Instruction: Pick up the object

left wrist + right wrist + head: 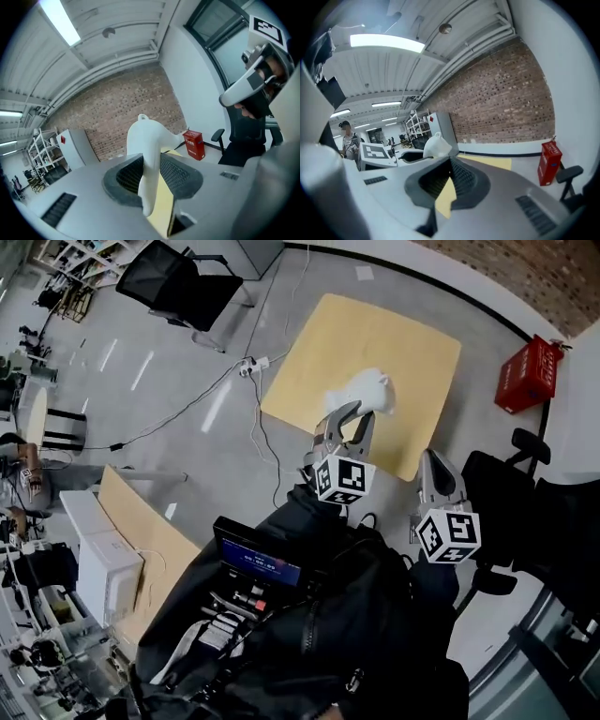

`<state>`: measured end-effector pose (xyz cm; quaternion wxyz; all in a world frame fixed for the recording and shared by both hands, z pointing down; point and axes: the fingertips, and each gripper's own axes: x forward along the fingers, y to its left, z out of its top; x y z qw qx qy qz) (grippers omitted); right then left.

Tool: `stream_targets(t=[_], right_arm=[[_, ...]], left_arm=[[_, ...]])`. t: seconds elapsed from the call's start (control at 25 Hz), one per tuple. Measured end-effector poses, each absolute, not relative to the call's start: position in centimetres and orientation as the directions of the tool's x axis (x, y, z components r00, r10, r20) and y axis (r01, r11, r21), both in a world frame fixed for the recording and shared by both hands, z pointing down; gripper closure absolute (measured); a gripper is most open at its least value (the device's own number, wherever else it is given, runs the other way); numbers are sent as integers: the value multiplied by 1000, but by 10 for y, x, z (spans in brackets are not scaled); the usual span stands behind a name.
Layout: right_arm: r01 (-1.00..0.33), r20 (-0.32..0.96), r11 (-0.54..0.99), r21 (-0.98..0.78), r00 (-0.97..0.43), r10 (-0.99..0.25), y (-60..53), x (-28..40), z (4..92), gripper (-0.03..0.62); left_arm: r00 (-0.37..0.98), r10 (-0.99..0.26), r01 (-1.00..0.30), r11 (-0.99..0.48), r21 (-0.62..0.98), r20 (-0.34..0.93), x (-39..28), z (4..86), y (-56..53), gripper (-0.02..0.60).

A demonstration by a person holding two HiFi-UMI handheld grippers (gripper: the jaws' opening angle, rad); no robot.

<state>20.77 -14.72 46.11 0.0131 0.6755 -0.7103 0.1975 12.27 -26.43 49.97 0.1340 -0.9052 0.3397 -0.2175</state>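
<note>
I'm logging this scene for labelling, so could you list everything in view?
soft white object with a small loop: one, white, above the mat, between the left gripper's jaws
square yellow floor mat: one, yellow, on the grey floor ahead
red box: one, red, by the wall, right of the mat
black office chair: one, black, far left
second black chair: one, black, at right
white power strip: one, white, left of the mat, with cables
brown cardboard sheet: one, brown, lower left
white carton: one, white, beside the cardboard
left gripper: grey, shut on the white object
right gripper: grey, jaws apart, empty
</note>
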Motion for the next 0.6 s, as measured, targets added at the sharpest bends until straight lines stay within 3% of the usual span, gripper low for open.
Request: stream_targets(t=[0.4,0.6], right_arm=[[-978,109,69,-195,-91,-990,-166,199,380,589],[-982,55,82,-172,-92,-994,-176,189,352,589]], left_arm=[[659,-742,-684,-658,-313,119,88,398,-265,463],[660,-749,-731,-656,-186,46,66,361,-273,463]])
